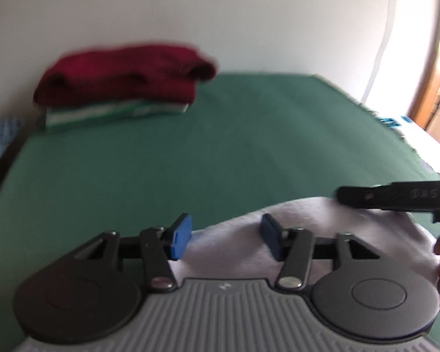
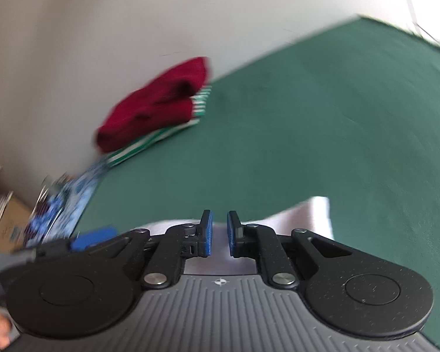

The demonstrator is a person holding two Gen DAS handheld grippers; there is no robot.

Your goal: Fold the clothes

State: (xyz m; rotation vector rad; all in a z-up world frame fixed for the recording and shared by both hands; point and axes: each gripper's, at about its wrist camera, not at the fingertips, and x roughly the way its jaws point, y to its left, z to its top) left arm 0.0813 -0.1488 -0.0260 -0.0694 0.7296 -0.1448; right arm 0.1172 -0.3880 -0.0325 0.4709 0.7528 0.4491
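A pale lilac garment [image 1: 322, 223] lies on the green table cover [image 1: 220, 146] at the near edge; it also shows in the right wrist view [image 2: 308, 214]. My left gripper [image 1: 226, 239] is open above the garment's left edge, holding nothing. My right gripper [image 2: 219, 231] has its blue pads a narrow gap apart over the garment, with nothing between them. The right gripper's black side [image 1: 396, 196] reaches in from the right over the garment in the left wrist view. The left gripper's blue pad [image 2: 94, 236] shows at the left in the right wrist view.
A folded dark red garment [image 1: 126, 76] rests on a folded green-and-white striped one [image 1: 114, 114] at the far left by the white wall; the stack shows in the right wrist view too [image 2: 158, 105]. A blue patterned cloth [image 2: 70, 202] lies past the left table edge.
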